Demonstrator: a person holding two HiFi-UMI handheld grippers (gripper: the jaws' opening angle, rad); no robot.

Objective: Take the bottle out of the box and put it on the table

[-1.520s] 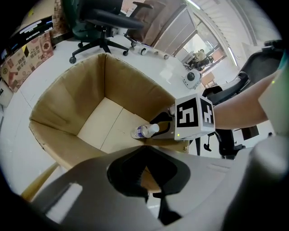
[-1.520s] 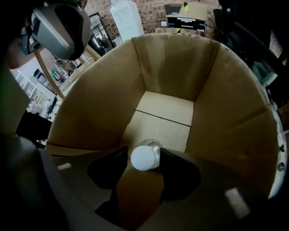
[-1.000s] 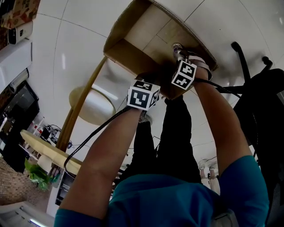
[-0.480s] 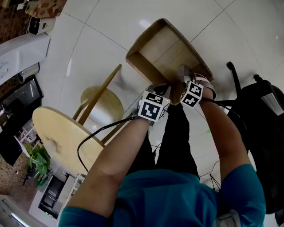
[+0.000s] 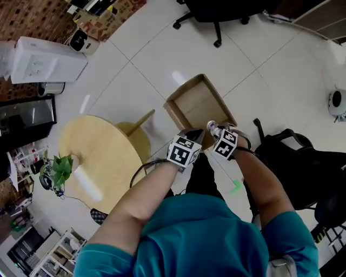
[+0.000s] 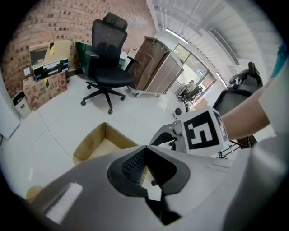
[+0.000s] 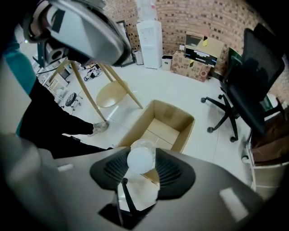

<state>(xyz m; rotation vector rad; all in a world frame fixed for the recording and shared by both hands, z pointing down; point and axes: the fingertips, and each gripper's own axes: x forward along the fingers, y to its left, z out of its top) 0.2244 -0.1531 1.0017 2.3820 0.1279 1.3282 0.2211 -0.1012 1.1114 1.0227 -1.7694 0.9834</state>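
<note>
Both grippers have risen well clear of the box (image 5: pixel 174 111) since a second ago. The right gripper (image 5: pixel 213 129) is clamped on the clear bottle (image 7: pixel 141 159), held in the air over the box's near edge, well apart from the round table (image 5: pixel 97 157). The left gripper (image 6: pixel 145 149) is just beside it, jaws closed tip to tip with nothing between them.

A black swivel office chair on a star base (image 5: pixel 216 11) stands at 12 o'clock in the head view on the glossy white tiled floor (image 5: pixel 281 81). At 10 o'clock a white upright appliance (image 5: pixel 46 60) stands near printed cardboard cartons (image 5: pixel 105 15) along a red brick wall (image 5: pixel 32 19). A small green leafy plant (image 5: pixel 58 169) shows at 9 o'clock, a second black chair (image 5: pixel 303 167) at 3 o'clock. In the left gripper view a tall brown wooden cabinet (image 6: pixel 156 67) stands at 1 o'clock, right of that swivel chair
</note>
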